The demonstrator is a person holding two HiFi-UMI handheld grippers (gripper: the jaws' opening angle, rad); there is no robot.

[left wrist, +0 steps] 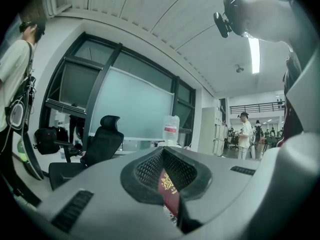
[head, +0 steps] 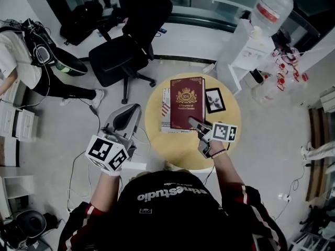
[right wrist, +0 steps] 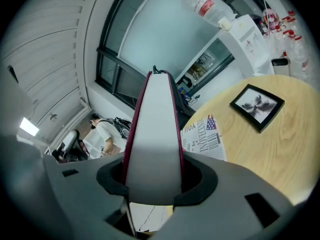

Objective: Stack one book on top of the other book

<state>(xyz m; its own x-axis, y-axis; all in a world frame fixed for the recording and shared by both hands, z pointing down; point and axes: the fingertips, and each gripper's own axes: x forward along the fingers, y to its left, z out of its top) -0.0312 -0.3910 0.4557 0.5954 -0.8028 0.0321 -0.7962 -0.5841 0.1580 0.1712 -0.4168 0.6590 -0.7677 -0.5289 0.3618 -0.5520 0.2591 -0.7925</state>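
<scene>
A dark red book (head: 187, 102) with a gold crest lies over a white book (head: 165, 109) with newspaper-style print on the round yellow table (head: 178, 148). Only the white book's left strip shows. My right gripper (head: 198, 125) is shut on the red book's near right corner. In the right gripper view the red book's pale page edge (right wrist: 155, 134) fills the jaws, and the white book (right wrist: 202, 139) lies beneath it. My left gripper (head: 125, 116) hangs off the table's left side with its jaws together and nothing in them. The red book (left wrist: 168, 189) shows past it.
A black picture frame (head: 214, 100) lies on the table right of the books. A black office chair (head: 131, 41) stands beyond the table, and a water dispenser (head: 256, 30) at the far right. A person (head: 21, 61) stands at the left.
</scene>
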